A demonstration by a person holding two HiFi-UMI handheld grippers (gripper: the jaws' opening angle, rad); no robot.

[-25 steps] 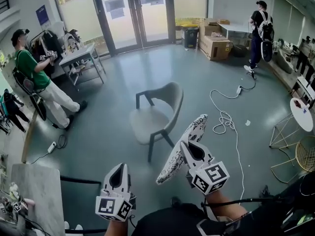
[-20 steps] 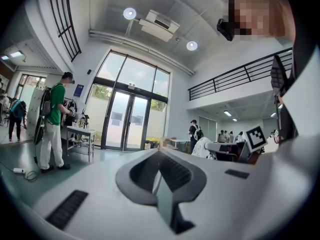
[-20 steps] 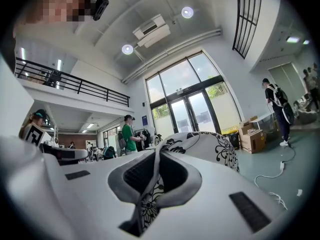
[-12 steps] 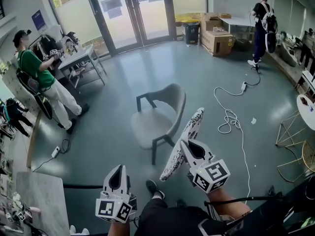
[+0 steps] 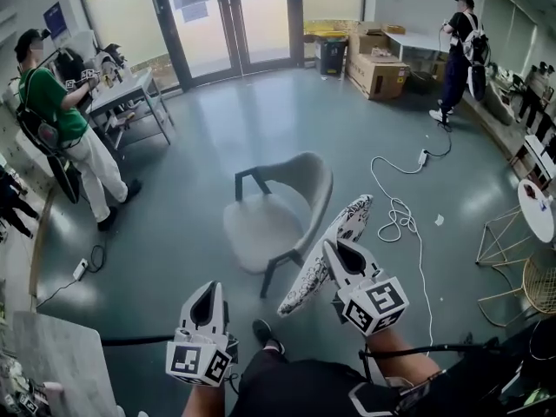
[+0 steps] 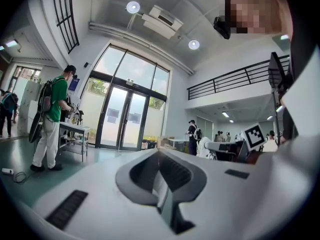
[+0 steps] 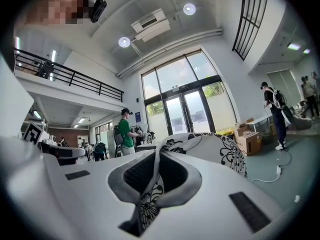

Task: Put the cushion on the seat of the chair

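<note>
1. Our left tool (image 5: 210, 289) is closed on nothing.
2. Ahead on the floor stands the grey padded chair (image 5: 265, 228), its seat bare, so the placing is not yet done.
3. Our right tool (image 5: 337, 250) pinches the black-and-white patterned cushion (image 5: 349, 222), held in the air just right of the chair.

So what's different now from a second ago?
The person has stepped nearer the chair, with a shoe now showing, and brought both hand-held grippers along. Unchanged: the right hand-held gripper stays shut on the cushion, the left hand-held gripper stays shut and empty, and the chair seat is still bare.
</note>
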